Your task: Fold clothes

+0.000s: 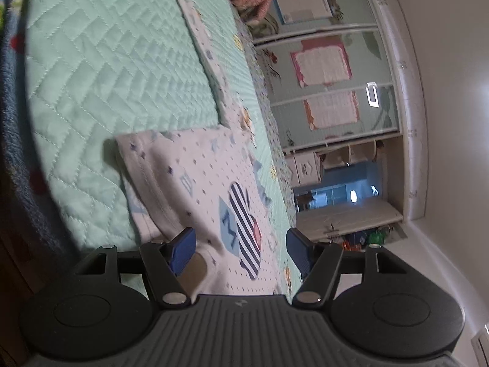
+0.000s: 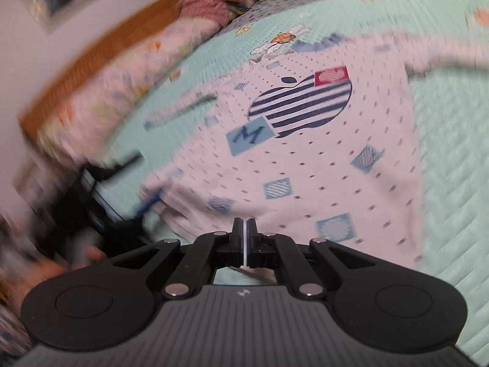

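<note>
A white child's top with small dots, blue squares and a striped apple print [image 2: 301, 104] lies spread on the mint quilted bedspread [image 2: 443, 159]. My right gripper [image 2: 244, 229] is shut at the top's bottom hem; a thin white edge shows between the jaws, and I cannot tell if it is cloth. In the left wrist view the same top [image 1: 195, 183] lies under my left gripper [image 1: 241, 246], which is open with its blue pads straddling the cloth near the apple print [image 1: 244, 229]. The left gripper also shows blurred in the right wrist view [image 2: 149, 205] at the top's left hem corner.
A pillow and a pink knitted thing [image 2: 204, 6] lie at the head of the bed by a wooden headboard [image 2: 101, 58]. A wardrobe with glass doors [image 1: 330, 70] and open shelves stands beyond the bed. A dark blue blanket [image 1: 15, 140] lies at the quilt's edge.
</note>
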